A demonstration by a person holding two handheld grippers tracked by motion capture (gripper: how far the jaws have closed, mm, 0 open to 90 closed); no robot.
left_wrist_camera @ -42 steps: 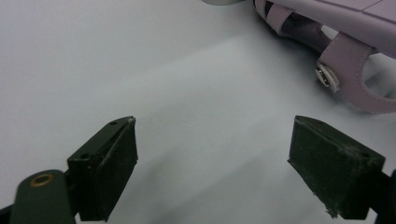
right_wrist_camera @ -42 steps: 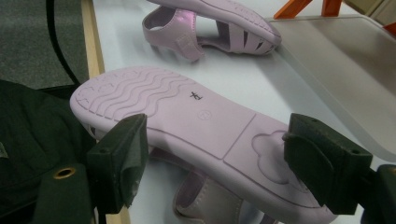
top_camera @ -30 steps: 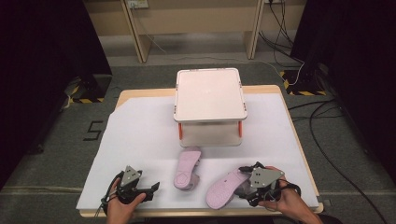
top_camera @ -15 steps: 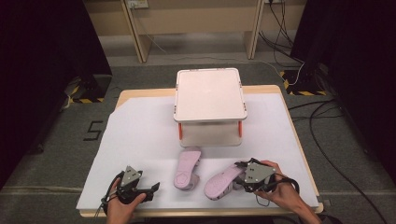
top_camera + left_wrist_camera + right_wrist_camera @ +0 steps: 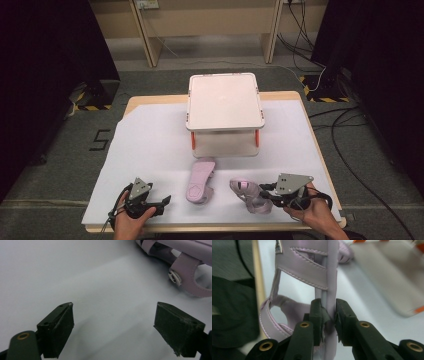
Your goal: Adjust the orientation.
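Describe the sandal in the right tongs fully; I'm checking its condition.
The held sandal is pale lilac, leather-like, with stitched straps, an ankle loop and a thin sole. It is turned on edge near the table's front right, the right tongs having just closed on its sole edge. Its toe points toward the other sandal, lying apart. No damage shows.

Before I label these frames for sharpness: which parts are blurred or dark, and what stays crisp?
High view: table evenly lit, room sides dark, both sandals soft. Left gripper view: jaws sharp, sandal strap at top right slightly soft, faint shadows on the white sheet. Right gripper view: right hand-held gripper shut on the held sandal, stitching crisp; white rack behind blurred.
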